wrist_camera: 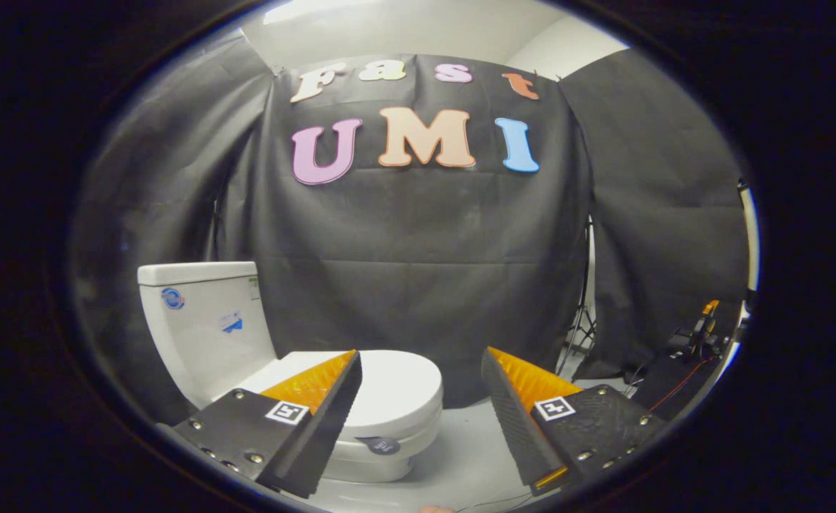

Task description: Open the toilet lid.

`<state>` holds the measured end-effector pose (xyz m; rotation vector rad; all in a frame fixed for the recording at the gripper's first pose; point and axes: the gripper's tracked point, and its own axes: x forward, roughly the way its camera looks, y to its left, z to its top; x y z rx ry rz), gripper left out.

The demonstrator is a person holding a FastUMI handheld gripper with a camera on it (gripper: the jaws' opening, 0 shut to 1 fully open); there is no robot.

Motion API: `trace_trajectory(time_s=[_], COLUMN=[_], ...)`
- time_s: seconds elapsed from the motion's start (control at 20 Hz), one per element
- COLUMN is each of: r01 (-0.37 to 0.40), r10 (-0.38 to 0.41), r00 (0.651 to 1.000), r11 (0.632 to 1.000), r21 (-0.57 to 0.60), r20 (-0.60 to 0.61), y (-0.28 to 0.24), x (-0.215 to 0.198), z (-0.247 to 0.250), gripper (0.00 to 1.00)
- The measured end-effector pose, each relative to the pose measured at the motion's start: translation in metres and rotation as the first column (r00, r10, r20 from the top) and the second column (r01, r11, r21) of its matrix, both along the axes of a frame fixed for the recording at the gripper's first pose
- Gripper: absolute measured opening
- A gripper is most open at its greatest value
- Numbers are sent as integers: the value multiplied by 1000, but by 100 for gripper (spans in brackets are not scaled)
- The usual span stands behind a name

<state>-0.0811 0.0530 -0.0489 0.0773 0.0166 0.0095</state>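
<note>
My claw (421, 385) sits low in the frame, its two fingers spread wide apart with nothing between them and nothing touching either one. The left finger (318, 399) rises from the lower left and the right finger (524, 406) from the lower right; both tilt inward and point forward and slightly down toward the floor (460, 463). I hold the claw above the toilet's level, looking down on it at a shallow angle, roughly level from side to side.

The toilet (360, 427) stands in the lower left of the frame, beyond my fingers and mostly behind the left one, which covers part of the bowl. Its lid (396, 388) lies flat, closed down over the seat, its rounded front end showing in the gap between the fingers, nearer the left one. A small dark tag (382, 446) sits on the front of the bowl just under the lid's rim. The white tank (204, 320) stands upright at the left of the frame behind the lid, with two small stickers on its side.

Black cloth (418, 285) hangs behind the toilet across the middle of the frame. At the right, a stand's legs (581, 335) and some equipment with cables (695, 342) rest near the cloth.
</note>
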Motion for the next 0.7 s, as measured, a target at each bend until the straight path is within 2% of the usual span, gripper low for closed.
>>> trace_trajectory(time_s=[0.4, 0.7], r01=[-10, 35], r10=[10, -33], r00=[1000, 997], r11=[1000, 999], r21=[2, 24], r20=[15, -70], y=[10, 6], x=[8, 30], z=[6, -28], gripper=[99, 99])
